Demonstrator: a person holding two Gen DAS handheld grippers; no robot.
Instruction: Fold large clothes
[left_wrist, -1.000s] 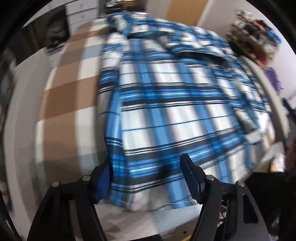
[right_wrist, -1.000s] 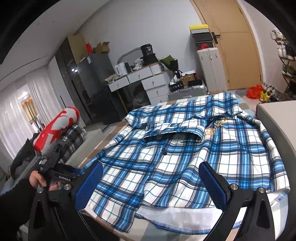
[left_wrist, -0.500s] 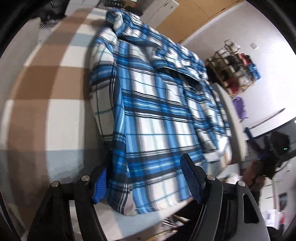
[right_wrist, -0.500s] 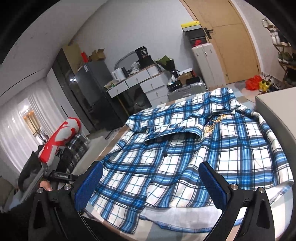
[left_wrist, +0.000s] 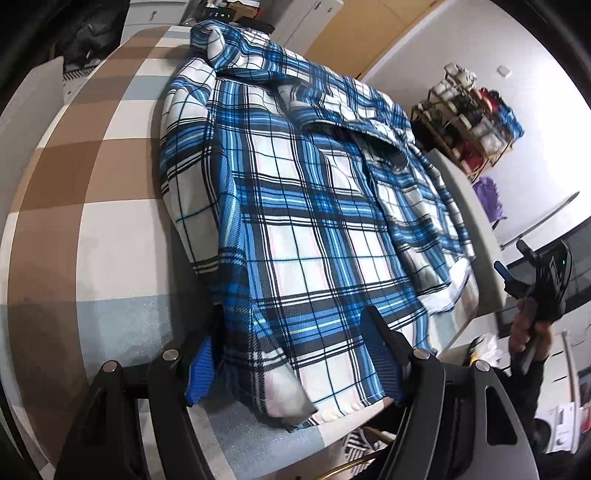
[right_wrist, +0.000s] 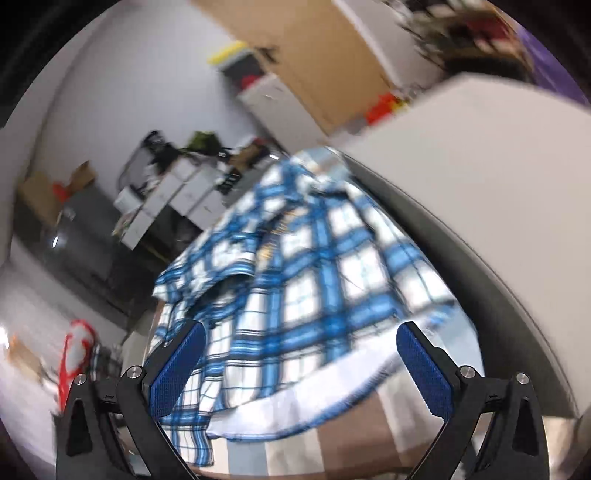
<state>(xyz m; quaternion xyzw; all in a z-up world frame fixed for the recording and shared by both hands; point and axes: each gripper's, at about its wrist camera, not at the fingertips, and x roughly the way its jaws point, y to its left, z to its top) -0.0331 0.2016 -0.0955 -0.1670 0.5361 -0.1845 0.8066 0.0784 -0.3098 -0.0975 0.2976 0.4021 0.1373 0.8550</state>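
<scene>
The plaid shirt (left_wrist: 314, 221) is spread flat on a bed with a brown, white and grey checked cover (left_wrist: 92, 166); it's blue, white and black, collar end far from us, hem closest. In our left wrist view, the left tongs (left_wrist: 293, 356) sit right at the near hem corner with the blue pads apart. One pad looks tucked under the shirt's side edge and the other sits over the fabric, so the hem is between them, but they aren't squeezed down on it. Off to the right we can see a hand (left_wrist: 528, 328) holding the other tool, past the edge of the bed. There's a shoe rack (left_wrist: 476, 122) against the far wall.

The right wrist view is pretty blurry. The right tongs (right_wrist: 301, 369) are wide apart with nothing in them, hovering just off the shirt's (right_wrist: 314, 280) hem edge. A grey padded headboard (right_wrist: 480, 184) runs along the right side, and white drawers (right_wrist: 177, 199) stand behind the bed.
</scene>
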